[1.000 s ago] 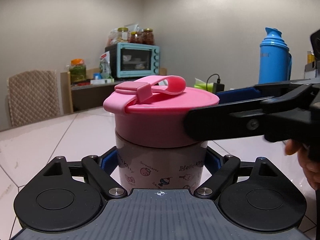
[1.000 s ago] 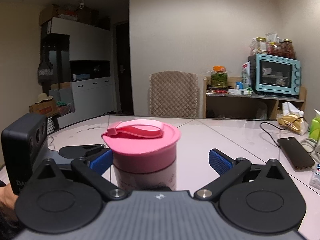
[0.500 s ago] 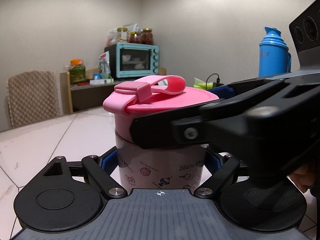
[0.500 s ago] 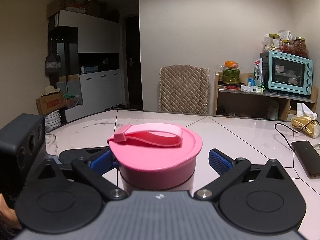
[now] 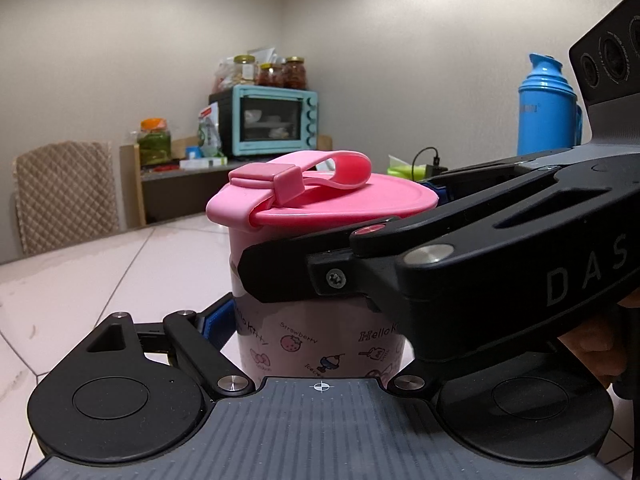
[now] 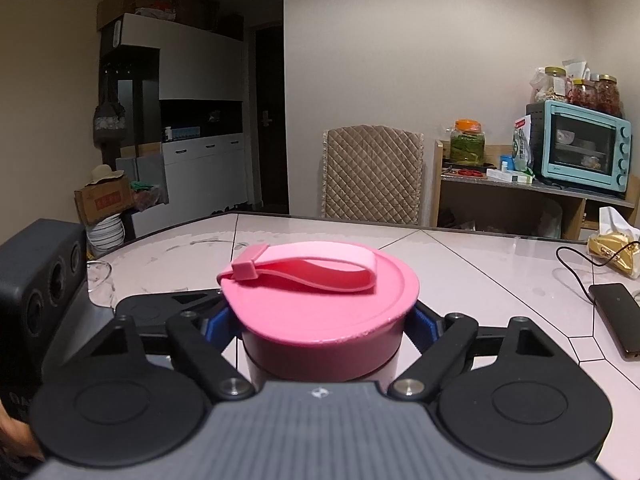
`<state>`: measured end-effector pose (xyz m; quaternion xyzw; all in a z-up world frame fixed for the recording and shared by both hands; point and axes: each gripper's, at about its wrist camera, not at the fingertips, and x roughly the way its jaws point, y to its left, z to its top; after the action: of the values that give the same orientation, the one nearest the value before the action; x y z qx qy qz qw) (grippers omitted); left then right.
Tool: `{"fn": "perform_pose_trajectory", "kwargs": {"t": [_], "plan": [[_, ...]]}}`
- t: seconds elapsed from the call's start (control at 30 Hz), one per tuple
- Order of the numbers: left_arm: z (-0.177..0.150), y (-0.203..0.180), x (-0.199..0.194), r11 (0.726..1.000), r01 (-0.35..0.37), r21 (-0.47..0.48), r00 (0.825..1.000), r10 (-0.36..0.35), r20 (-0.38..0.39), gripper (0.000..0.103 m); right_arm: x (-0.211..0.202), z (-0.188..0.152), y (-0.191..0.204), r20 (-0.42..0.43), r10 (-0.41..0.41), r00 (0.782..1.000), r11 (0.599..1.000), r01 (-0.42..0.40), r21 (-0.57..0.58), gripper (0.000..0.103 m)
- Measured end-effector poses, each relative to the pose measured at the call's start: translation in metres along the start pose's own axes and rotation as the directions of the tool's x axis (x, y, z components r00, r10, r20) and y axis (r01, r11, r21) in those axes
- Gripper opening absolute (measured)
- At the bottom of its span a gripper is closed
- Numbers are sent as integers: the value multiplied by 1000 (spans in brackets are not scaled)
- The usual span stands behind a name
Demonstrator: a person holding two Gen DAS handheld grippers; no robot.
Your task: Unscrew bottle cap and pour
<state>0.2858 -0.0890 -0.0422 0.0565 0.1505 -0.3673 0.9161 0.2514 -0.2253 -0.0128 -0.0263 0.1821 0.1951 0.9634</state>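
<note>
The worktop [image 6: 500, 256] is a pale tiled surface, and the bottle [image 5: 316, 336] stands upright on it, away from the far edge, close in front of both cameras. A phone [image 6: 616, 316] with its cable lies toward the right edge, well apart from the bottle.

The bottle is a wide pink one with printed cartoon pictures, and its pink cap [image 6: 320, 304] with a loop strap is still seated on top. I see no gap at the cap and nothing poured, so the unscrewing seems only at its beginning.

The left tongs [image 5: 316, 332] are closed on the lower body of the bottle, one blue pad pressing at the left side; the other side is hidden. The right tongs [image 6: 320, 328] are around the cap wall, and their blue pads appear to touch it on both sides, so I judge the grip is just taken.

What remains: to turn the cap off, put it aside, then pour. No receiving cup is visible.
</note>
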Motion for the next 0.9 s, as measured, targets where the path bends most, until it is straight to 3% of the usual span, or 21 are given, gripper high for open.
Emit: {"fn": "perform_pose_trajectory", "kwargs": {"t": [0.3, 0.43, 0.6, 0.77, 0.9], "plan": [[1, 2, 2, 1000, 9, 8, 1000, -9, 0, 90, 1, 1, -19, -2, 138, 990, 988, -138, -63, 85], [1, 1, 2, 1000, 11, 8, 1000, -11, 0, 90, 4, 5, -36, -21, 251, 968, 962, -252, -106, 85], [1, 1, 1, 1000, 13, 6, 1000, -13, 0, 90, 10, 11, -57, -45, 397, 917, 903, -399, -158, 85], [0, 0, 1, 1000, 15, 4, 1000, -15, 0, 90, 19, 21, -84, -95, 560, 823, 802, -567, -187, 85], [0, -1, 0, 1000, 17, 3, 1000, -17, 0, 90, 20, 27, -91, -117, 616, 779, 754, -626, -196, 85]]}}
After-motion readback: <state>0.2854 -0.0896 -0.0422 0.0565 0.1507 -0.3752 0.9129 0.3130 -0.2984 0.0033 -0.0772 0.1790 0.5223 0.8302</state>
